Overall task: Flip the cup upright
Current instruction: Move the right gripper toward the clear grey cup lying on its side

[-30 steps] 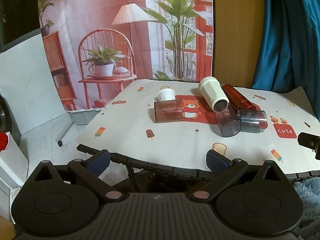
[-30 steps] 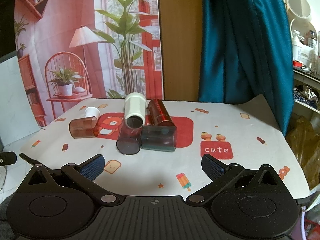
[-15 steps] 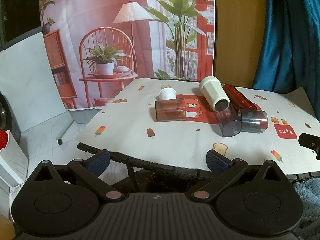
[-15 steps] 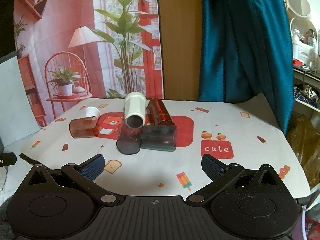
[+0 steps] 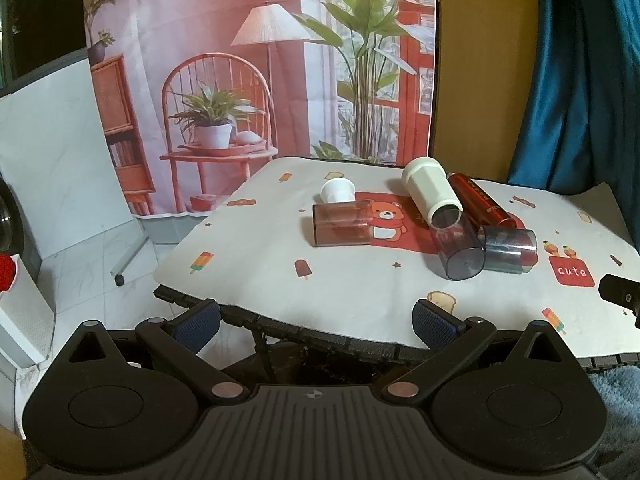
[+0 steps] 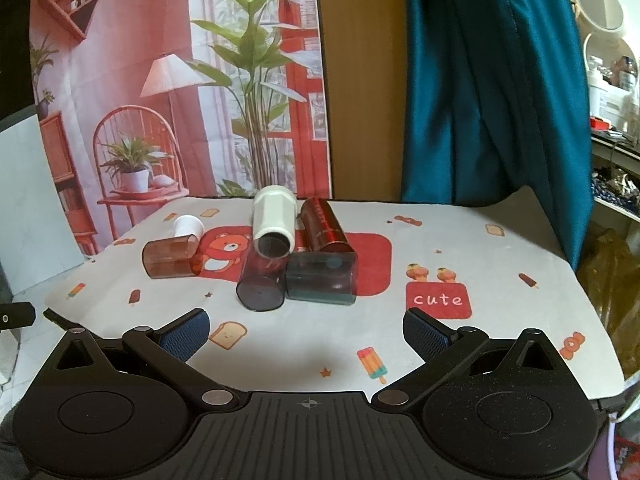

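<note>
Both grippers hover off the near edge of the table (image 6: 520, 236), clear of every object. Left gripper (image 5: 316, 320): jaws spread wide, nothing between the blue pads (image 5: 198, 322). Right gripper (image 6: 306, 330): likewise spread wide and empty.

Cups on the printed cloth (image 5: 360, 288), all lying on their sides:
- Brown translucent cup (image 5: 342, 224), left of the group, next to the bear print (image 5: 386, 220). A small white cup (image 5: 338, 191) lies just behind it, touching or nearly so (contact not resolvable).
- Cream white cup (image 5: 430, 190), with a dark smoky cup (image 5: 456, 246) against its near end, base toward the camera (it looks partly nested, but that cannot be confirmed).
- Red metallic cylinder (image 5: 480, 200) just to the right of the cream white cup, running alongside it.
- Teal-grey translucent cup (image 5: 508, 250) lying crosswise at the near end of the red metallic cylinder, beside the dark smoky cup.

Right wrist view shows the same cluster around the red patch of the cloth, left of the "cute" label (image 6: 438, 300).
</note>
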Demonstrator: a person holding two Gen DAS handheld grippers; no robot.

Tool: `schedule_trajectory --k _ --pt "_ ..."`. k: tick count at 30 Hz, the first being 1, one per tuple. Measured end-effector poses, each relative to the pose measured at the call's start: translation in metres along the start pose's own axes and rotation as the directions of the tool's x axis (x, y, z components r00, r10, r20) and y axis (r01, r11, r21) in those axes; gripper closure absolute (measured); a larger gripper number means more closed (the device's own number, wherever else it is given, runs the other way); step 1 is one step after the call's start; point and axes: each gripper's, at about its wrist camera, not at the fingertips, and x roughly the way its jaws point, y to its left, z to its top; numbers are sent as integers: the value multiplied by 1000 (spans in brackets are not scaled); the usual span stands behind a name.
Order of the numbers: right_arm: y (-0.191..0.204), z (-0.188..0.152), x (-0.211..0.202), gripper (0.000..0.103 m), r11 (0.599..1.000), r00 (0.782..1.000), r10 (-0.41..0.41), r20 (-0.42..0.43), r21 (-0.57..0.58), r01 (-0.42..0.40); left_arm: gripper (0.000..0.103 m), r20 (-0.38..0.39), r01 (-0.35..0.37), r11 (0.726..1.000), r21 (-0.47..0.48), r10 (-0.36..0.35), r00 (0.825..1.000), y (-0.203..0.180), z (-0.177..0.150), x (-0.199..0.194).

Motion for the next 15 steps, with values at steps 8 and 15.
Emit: schedule_trajectory --k 8,15 --pt "-6 -4 21 0 1000 999 4 -38 19 -3 0 -17 -5 1000 17 6 1000 0 6 21" --pt "-7 -8 51 0 1000 996 16 -84 27 -13 0 -42 -18 1000 6 18 999 0 10 49"
